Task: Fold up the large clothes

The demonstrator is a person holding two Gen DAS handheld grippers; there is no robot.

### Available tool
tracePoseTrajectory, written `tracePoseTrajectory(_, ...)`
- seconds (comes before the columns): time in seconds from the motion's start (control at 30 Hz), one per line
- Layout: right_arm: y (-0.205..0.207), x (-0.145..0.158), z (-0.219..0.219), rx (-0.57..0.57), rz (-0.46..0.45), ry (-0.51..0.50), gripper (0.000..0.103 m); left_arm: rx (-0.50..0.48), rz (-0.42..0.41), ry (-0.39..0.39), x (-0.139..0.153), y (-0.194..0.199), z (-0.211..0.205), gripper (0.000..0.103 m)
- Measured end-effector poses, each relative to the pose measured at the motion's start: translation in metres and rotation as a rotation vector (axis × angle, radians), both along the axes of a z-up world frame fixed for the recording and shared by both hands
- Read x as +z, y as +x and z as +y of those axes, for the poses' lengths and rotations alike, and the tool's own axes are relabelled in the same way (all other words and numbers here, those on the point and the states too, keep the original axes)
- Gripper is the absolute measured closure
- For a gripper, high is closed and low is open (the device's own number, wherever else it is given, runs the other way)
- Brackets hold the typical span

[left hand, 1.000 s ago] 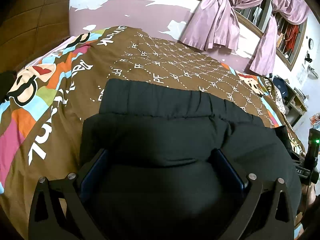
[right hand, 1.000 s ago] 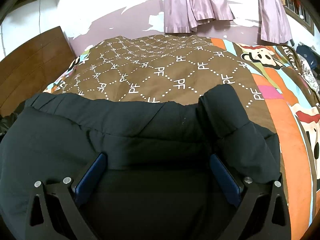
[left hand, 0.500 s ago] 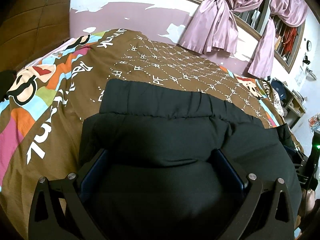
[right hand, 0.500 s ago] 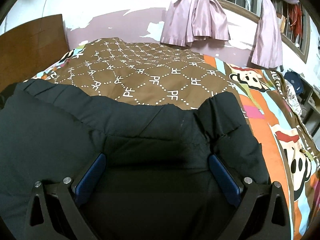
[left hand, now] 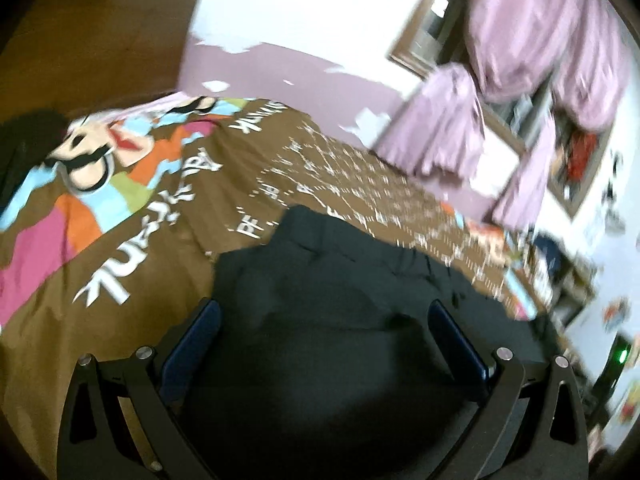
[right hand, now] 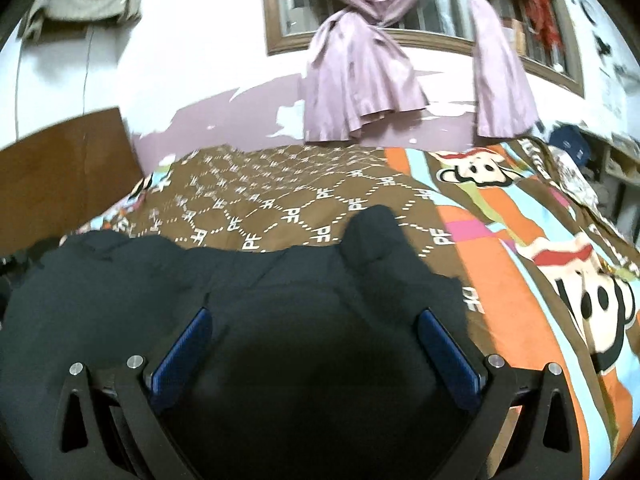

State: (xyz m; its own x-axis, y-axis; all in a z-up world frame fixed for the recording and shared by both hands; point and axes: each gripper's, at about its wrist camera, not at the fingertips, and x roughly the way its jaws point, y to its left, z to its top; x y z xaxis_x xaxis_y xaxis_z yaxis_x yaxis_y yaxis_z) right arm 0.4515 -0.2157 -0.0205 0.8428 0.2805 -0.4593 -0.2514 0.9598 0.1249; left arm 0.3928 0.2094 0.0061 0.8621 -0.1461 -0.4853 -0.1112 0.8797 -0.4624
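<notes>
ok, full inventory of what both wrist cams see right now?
jacket: 1, black padded, on the bed under both grippers
bedspread: 1, brown with colourful cartoon borders, covering the bed
curtains: 2, pink, tied, at the window
window: 1, brown frame, back wall
headboard: 1, brown wood, left of bed
left gripper: 1, black with blue pads, jaws wide over jacket
right gripper: 1, same, jaws wide over jacket

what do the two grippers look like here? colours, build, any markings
Both match. The left gripper and right gripper each have black angular finger frames with triangular cut-outs, round silver bolt heads at the joints, and long blue pads lining the inner faces. No cables, sleeves or printed markings show.
</notes>
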Motion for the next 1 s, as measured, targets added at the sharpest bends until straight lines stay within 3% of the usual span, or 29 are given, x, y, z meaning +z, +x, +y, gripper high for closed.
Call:
tracePoseTrajectory(0.17, 0.001, -0.008, -0.03, -0.034, 0.088, 0.019, 0.0, 0.004, 0.099, -0.108, -0.007, 0.001, 0.033, 0.001)
tracePoseTrajectory(0.37, 0.017, -0.036, -0.052, -0.001, 0.247, 0.128, 0.0, -0.108, 0.238, -0.18, -0.031, 0.013, 0.046, 0.001)
tracePoseTrajectory(0.5, 0.021, -0.046, -0.059, 0.032, 0.291, 0.198, 0.0, -0.164, 0.282, -0.266, -0.044, 0.023, 0.052, 0.001)
tracePoseTrajectory(0.7, 0.024, -0.057, -0.071, 0.071, 0.328, 0.307, 0.0, -0.204, 0.298, -0.263, -0.047, 0.024, 0.051, 0.001)
tracePoseTrajectory(1.0, 0.03, -0.06, -0.068, 0.112, 0.375, 0.296, 0.0, -0.251, 0.304, -0.263, -0.056, 0.028, 0.042, 0.001)
